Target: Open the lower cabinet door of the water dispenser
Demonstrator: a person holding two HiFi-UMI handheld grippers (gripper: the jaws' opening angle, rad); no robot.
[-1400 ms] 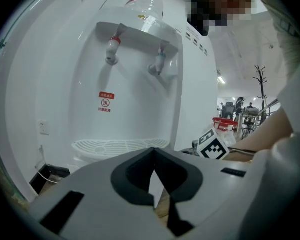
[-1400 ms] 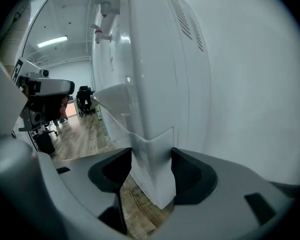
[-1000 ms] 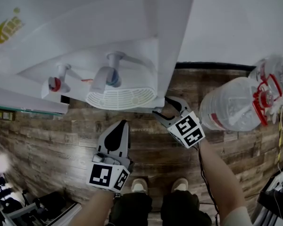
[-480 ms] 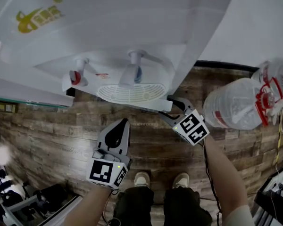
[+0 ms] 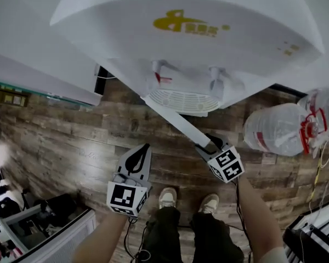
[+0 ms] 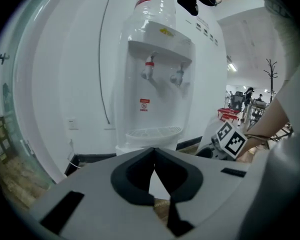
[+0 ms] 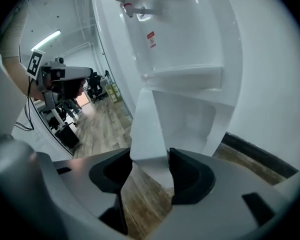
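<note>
Lower cabinet door (image 5: 175, 123), flat white panel, gripped by right gripper (image 5: 208, 143), jaws just closing.

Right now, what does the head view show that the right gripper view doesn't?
Only the head view: the large water bottles, the person's shoes and the yellow logo. Only the right gripper view: the open cabinet's inside and a ceiling light. Both: the water dispenser, its lower cabinet door swung open, and the left hand-held gripper.
</note>
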